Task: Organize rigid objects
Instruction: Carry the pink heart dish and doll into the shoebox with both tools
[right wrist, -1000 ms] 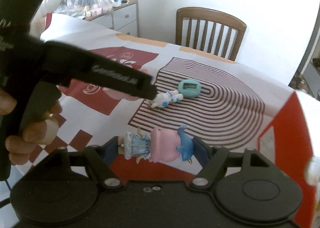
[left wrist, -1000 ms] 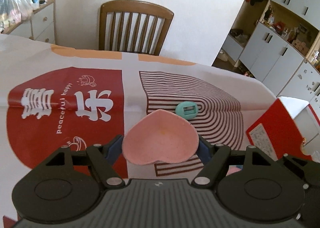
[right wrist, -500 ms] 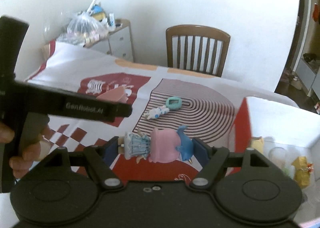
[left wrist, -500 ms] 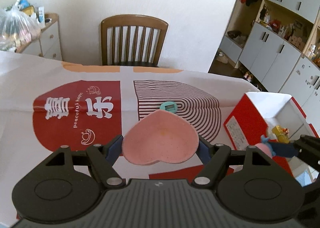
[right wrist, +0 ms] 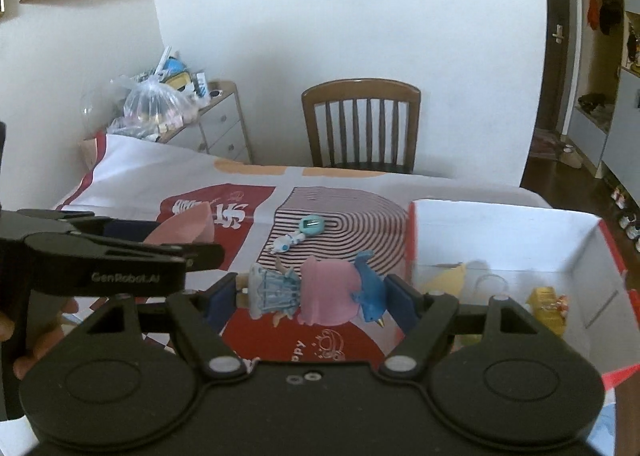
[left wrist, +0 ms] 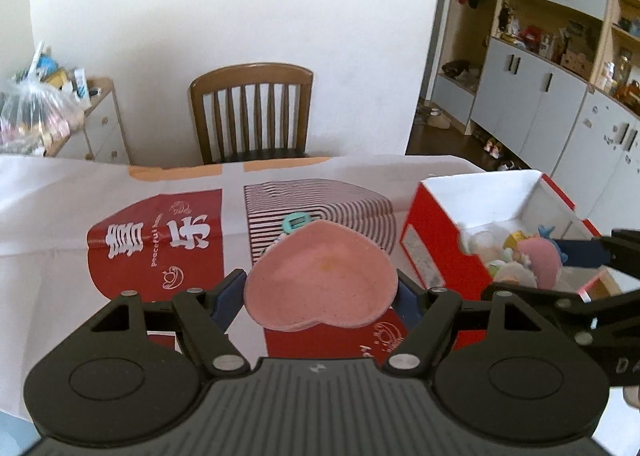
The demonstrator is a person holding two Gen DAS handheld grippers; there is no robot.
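Left gripper: jaws pinching heart dish by its rims; may slip out. Right gripper: jaws pinching doll lengthwise; may pivot loose short of box.

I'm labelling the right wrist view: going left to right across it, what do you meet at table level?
Left gripper with the pink heart dish → white toy → teal gadget → doll in the right gripper → red box → yellow toy inside it.

left gripper: black body | blue pads | silver screws | marking possibly "GenRobot.AI"
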